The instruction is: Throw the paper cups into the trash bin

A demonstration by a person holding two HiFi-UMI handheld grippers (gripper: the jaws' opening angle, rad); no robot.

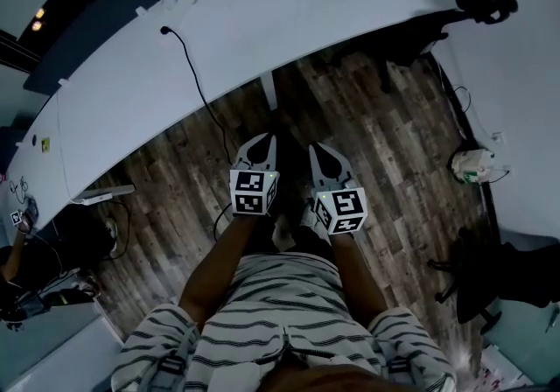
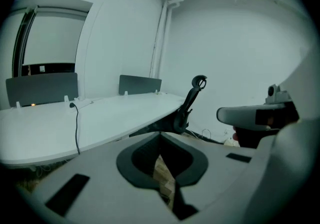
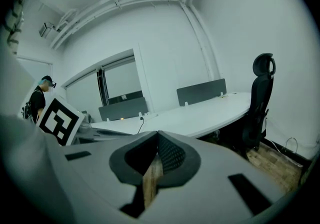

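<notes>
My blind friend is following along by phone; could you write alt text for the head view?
Two grey grippers, left gripper and right gripper, are held side by side, jaws shut and empty, over a wood floor, facing a long curved white desk. The holder wears a striped shirt.

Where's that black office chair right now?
The black office chair stands at the head view's upper right, against the end of the long white desk.
</notes>
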